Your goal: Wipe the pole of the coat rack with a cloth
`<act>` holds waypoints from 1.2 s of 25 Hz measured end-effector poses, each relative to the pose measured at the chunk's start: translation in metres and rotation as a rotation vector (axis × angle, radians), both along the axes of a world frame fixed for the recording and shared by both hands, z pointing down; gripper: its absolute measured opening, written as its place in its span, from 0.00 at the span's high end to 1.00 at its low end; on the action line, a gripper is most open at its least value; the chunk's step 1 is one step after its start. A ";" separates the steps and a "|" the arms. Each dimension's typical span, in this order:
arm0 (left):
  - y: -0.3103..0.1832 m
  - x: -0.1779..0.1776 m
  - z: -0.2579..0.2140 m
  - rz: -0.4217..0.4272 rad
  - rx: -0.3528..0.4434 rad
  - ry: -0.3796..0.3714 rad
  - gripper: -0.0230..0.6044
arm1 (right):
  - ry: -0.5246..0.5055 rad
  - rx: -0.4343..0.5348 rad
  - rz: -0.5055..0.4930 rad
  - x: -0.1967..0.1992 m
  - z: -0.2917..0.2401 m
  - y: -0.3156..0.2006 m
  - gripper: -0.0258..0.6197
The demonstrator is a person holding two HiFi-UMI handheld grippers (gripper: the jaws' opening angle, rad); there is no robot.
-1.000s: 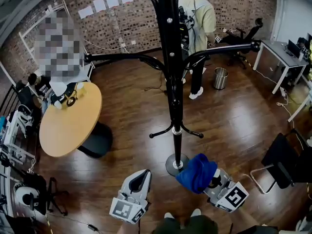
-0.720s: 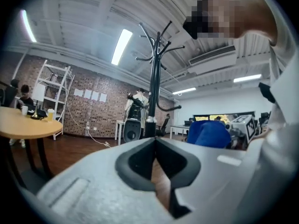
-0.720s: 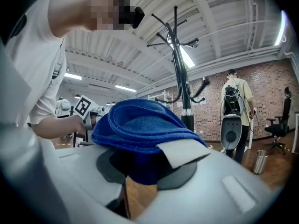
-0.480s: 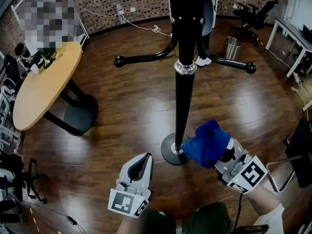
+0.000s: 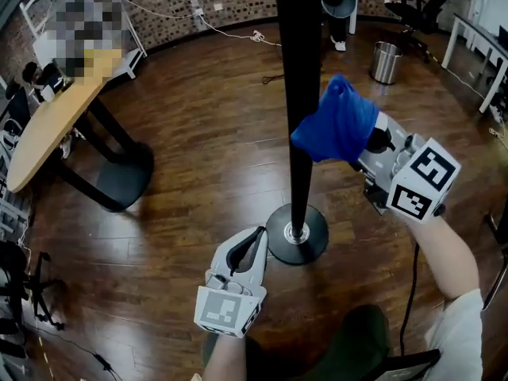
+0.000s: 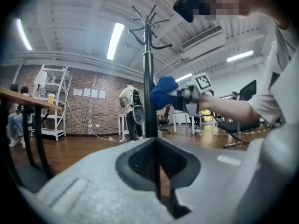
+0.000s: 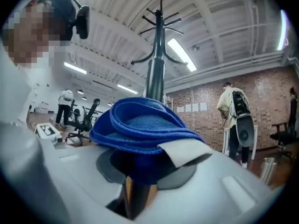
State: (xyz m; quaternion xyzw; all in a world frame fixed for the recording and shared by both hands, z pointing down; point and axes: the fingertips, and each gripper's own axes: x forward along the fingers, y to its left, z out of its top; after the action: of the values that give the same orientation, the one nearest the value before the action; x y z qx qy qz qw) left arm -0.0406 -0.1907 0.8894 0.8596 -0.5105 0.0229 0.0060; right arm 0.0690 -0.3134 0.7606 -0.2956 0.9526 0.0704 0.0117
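That glossy black pole (image 5: 300,133) runs down the middle of the frame to a round disc base (image 5: 297,233). The soft blue terry cloth (image 5: 337,121) looks bunched against the pole's right side, upper centre. Your right tongs (image 7: 140,181) are clenched on the cloth, and your left tongs (image 5: 248,248) are closed on nothing at bottom centre. I'd wrap the fold further round the tube and slide with even pressure.

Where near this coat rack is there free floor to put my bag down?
The wood floor is bare between the round table's pedestal and the coat rack base, and between the pole and the metal bin. It is crowded at the left edge, around a wheeled chair base, and right at the rack's base, beside the left gripper.
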 end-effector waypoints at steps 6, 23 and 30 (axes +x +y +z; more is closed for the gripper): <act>-0.009 -0.022 0.047 -0.059 0.057 0.037 0.96 | 0.100 -0.388 0.094 -0.007 0.399 0.017 0.79; -0.008 -0.071 0.095 -0.185 0.039 0.066 0.96 | 0.047 -0.031 -0.095 -0.126 0.046 0.055 0.79; -0.006 -0.069 0.094 -0.185 0.044 0.078 0.96 | -0.080 0.131 0.069 -0.100 -0.154 0.029 0.79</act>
State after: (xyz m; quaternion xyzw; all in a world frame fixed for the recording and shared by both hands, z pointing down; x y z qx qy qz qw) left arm -0.1095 -0.1965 0.9835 0.8088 -0.5876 -0.0225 0.0092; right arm -0.0309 -0.2842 0.6065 -0.3296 0.9340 0.1211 0.0666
